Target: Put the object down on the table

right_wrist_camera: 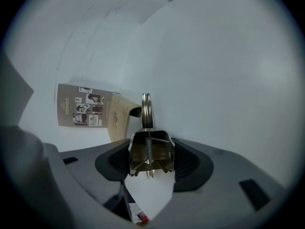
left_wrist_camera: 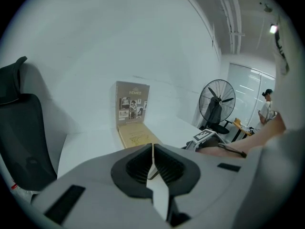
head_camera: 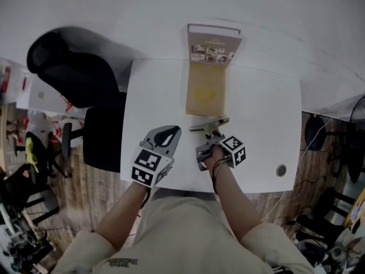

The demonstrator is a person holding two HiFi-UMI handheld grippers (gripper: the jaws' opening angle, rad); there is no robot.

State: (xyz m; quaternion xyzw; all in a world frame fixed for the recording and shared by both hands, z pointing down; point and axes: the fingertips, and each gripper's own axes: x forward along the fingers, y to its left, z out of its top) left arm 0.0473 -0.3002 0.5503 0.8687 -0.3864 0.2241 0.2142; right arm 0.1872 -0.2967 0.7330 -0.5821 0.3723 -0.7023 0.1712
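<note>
In the head view a black office chair is sitting at the upper left, beside the white table. Left of centre, the left gripper is hovering over the tabletop with its jaws pressed together on nothing. Just to its right, the right gripper is pinching a metal spring clip between spread jaws, and the clip's ring is poking out past the fingertips. Above them, an open brown box is lying flat with its printed lid standing upright.
</note>
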